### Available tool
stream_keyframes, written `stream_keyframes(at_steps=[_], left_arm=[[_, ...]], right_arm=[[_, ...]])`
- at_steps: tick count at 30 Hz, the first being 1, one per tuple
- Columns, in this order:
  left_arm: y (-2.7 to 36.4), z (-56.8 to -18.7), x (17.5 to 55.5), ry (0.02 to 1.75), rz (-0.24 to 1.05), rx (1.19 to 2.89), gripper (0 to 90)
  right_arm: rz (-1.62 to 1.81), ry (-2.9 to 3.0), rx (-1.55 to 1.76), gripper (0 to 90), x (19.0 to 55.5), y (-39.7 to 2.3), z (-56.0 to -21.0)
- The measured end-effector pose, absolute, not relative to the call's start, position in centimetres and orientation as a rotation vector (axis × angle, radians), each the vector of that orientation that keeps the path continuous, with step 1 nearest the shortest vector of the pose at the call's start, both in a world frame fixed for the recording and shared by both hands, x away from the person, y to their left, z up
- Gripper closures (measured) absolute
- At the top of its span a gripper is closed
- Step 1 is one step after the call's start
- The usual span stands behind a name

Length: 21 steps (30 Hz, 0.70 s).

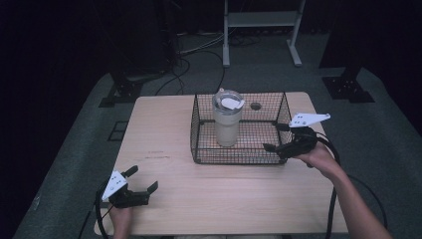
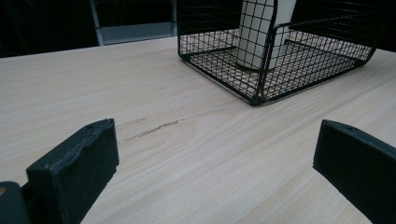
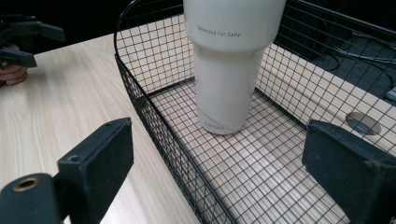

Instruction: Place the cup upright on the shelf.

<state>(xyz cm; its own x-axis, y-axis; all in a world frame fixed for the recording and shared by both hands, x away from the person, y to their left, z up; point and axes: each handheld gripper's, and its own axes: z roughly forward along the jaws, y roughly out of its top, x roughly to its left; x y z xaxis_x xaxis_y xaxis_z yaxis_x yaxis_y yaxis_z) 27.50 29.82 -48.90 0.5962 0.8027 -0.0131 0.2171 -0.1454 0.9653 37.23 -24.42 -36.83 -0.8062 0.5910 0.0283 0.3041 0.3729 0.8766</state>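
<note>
Right gripper (image 1: 276, 147) agape at wire basket's (image 1: 239, 158) end wall; white tumbler (image 1: 227, 119) inside, likely slick, best clasped mid-body.

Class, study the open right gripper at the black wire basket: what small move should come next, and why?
Probably ease the right gripper forward over the black wire basket wall toward the white lidded tumbler: its jaws are open and aimed at it, not touching.
</note>
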Motion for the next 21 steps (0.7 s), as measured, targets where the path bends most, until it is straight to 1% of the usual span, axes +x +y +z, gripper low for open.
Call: stream_keyframes(at_steps=[21], left_arm=[[29.8, -48.9, 27.5, 0.855, 0.638, 1.679, 0.0]], right_arm=[[1.402, 2.379, 0.732, 8.4, 34.0, -24.7, -38.2]])
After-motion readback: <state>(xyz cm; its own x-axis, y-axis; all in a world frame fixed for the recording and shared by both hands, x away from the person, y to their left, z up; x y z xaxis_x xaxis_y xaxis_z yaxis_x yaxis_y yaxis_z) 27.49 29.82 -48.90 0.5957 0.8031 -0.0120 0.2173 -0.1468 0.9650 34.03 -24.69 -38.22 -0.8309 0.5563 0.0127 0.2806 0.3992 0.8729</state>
